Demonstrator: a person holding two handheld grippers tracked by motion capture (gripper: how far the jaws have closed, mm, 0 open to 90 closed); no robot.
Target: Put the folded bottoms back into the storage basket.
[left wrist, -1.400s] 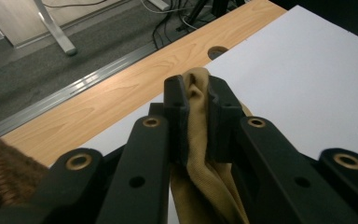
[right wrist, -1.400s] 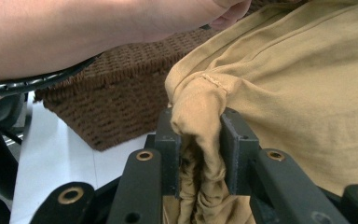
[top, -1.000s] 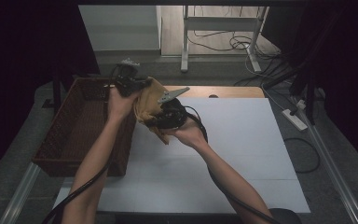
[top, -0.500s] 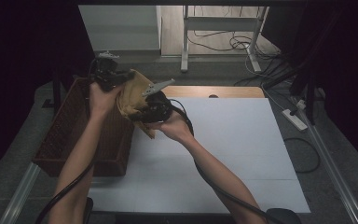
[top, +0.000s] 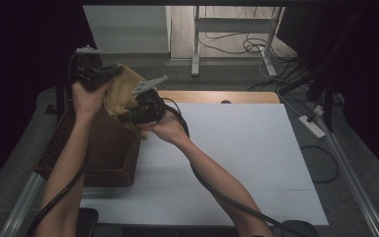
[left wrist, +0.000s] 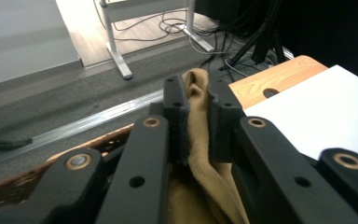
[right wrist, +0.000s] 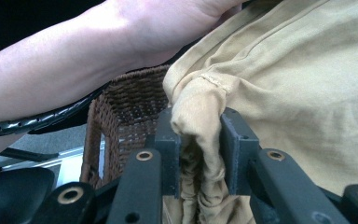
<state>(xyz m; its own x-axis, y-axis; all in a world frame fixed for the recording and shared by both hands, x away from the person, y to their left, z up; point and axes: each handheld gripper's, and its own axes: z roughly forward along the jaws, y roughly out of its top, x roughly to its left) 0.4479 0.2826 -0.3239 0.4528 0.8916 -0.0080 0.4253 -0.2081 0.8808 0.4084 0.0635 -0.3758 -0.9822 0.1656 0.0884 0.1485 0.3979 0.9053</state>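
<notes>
Above the basket point(top: 103, 153), at the desk's point(top: 237, 148) left edge, the left hand-held gripper point(top: 94, 74) is clamped on a fold of tan cloth point(top: 121, 94); in the left gripper view the cloth point(left wrist: 200, 154) stands pinched between both pads. Just right of it, the right hand-held gripper point(top: 140, 111) is clamped on another bunched fold, seen squeezed between its pads in the right gripper view point(right wrist: 200, 140). The cloth hangs between the two grippers, clear of the desk, its lower corner over the basket's right rim. No writing can be read anywhere. Right of the grippers the white desk top lies open to its far edge. Beyond it, cables point(top: 237, 47) and a power strip point(top: 312, 126) lie on the floor, well apart from both.
</notes>
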